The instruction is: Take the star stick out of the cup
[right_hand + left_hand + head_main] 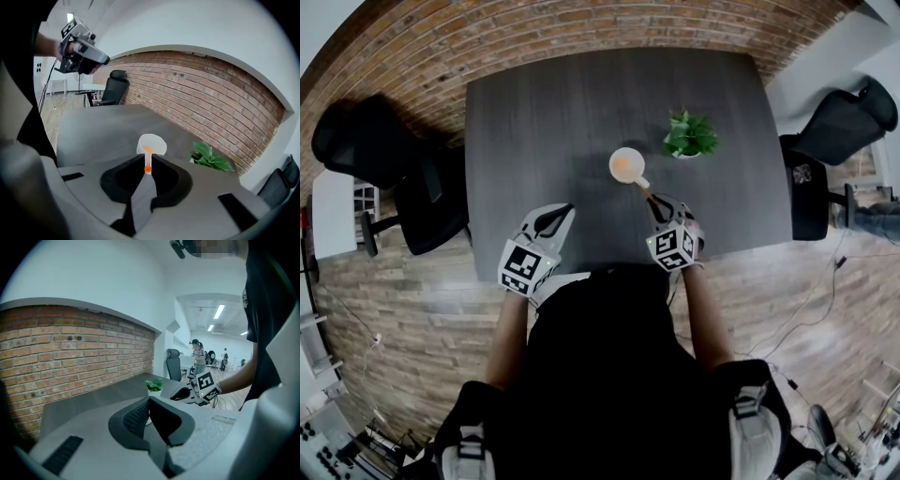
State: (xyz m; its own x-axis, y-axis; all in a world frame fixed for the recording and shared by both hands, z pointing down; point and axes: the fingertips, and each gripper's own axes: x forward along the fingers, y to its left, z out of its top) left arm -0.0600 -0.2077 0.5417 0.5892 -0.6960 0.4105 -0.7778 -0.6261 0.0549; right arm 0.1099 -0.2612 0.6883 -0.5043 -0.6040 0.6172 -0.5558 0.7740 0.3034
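A white cup with orange showing inside stands on the dark table, right of the middle. The thin star stick slants from the cup toward me. My right gripper is shut on its near end. In the right gripper view the stick rises between the closed jaws of the right gripper into the cup, with an orange bead at the tips. Its far end is hidden inside the cup. My left gripper hovers at the table's near edge, left of the cup, shut and empty.
A small potted plant stands just right of the cup, close behind the stick. Black office chairs stand left and right of the table. A brick wall runs along the far side.
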